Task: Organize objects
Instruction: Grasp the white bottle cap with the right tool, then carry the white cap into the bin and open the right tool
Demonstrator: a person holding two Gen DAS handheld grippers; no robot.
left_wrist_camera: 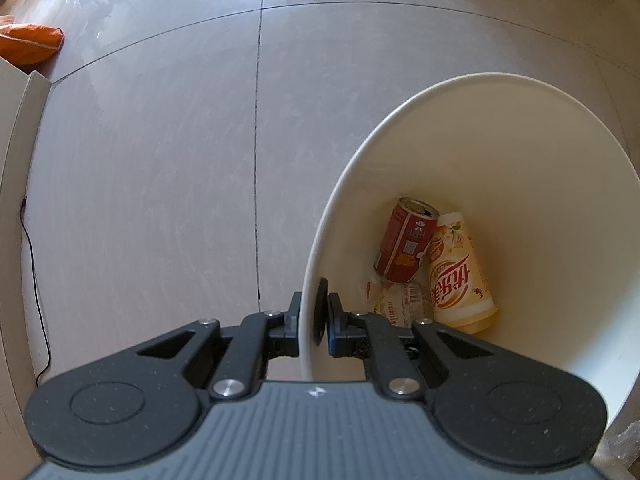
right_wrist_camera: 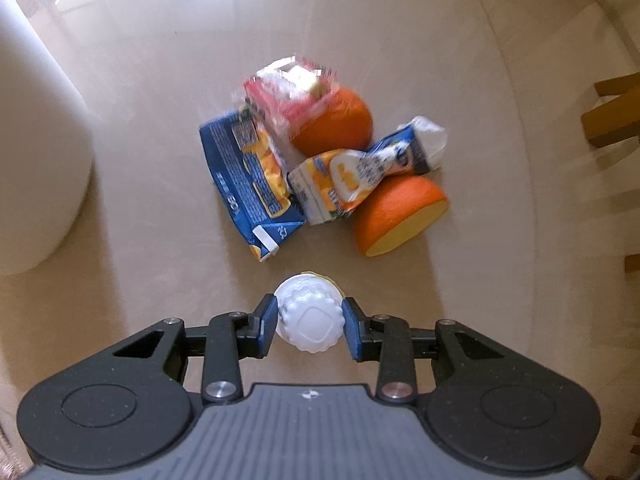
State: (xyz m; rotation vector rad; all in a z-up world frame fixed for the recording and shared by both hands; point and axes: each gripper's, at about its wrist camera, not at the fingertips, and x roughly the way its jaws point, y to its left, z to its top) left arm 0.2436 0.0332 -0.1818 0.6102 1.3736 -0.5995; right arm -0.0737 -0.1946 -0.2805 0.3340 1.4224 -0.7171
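**Gripping the bin rim and a white-capped bottle over the floor**

Starting nearest the cameras: the left gripper has its jaws closed on the near rim of the white bin, one finger outside the wall and one inside, with a black round pad pressed against the inner face. The right gripper has its jaws closed on a bottle with a white ridged cap; the blue pads touch the cap on both sides. Only the cap and a thin yellowish edge below it show — the bottle body is hidden.

Inside the bin, at the bottom, a red drink can lies tilted with its opened top facing up. A cream-coloured cup with red lettering lies beside it, touching. A crumpled clear wrapper lies under the can.

Beyond the right gripper, a pile rests on the beige tiled floor:
- a blue juice carton, lying flat, nearest on the left;
- a smaller squashed carton just beside it;
- an orange half, cut face toward the camera, on the right;
- a second orange piece farther back;
- a blurred red-and-clear wrapper resting against it;
- a blue-and-white packet between the two orange pieces.

In the left wrist view, an orange cushion lies far left — well apart from the bin.
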